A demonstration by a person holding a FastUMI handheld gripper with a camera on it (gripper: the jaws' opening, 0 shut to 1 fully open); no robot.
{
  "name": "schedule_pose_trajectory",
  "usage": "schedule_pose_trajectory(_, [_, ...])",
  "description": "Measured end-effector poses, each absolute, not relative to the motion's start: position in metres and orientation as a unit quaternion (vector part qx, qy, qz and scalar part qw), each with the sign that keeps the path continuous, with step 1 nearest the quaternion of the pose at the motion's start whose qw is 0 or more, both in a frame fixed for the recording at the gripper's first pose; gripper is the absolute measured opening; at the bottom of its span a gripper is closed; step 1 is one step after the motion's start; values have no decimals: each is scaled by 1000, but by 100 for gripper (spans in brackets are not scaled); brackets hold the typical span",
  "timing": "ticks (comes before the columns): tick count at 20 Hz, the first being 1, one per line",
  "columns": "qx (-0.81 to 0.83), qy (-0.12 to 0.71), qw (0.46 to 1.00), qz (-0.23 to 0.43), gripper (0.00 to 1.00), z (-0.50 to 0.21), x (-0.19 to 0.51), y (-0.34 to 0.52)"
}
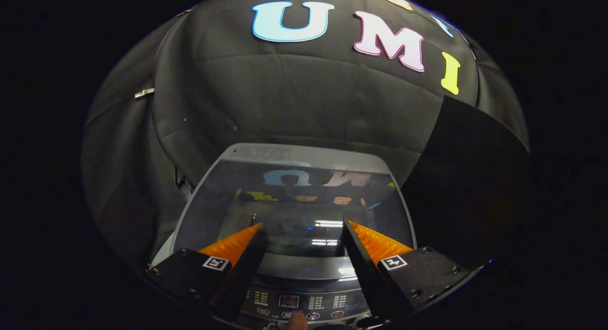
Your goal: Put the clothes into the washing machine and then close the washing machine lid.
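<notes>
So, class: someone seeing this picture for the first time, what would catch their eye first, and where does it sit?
First, the tongs: their two fingers stand wide apart, open, gripping nothing. Just beyond and below them lies the washing machine's glossy lid, down flat and mirroring the booth wall behind it. Between the fingers, nearest the camera, sits the control panel, with a fingertip at its near edge.

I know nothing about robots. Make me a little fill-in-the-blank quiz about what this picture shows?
1. The washing machine's glass lid is ____.
2. The claw hangs above the lid with its two fingers ____ and nothing between them.
3. Near the control panel, a person's ____ shows at the buttons.

Missing words: closed; open; fingertip
</notes>
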State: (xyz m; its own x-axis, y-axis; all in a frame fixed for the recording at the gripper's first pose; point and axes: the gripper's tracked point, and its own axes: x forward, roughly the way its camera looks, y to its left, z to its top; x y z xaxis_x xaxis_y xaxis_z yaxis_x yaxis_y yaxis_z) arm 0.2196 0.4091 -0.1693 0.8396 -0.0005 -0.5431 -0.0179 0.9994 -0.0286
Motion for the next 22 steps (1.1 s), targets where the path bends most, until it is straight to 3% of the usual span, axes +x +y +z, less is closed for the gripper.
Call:
schedule_pose_trajectory(10, [25, 216, 976, 7, 99, -107, 196, 394])
schedule_pose_trajectory(22, [7, 65, 998, 13, 98, 59, 120, 288])
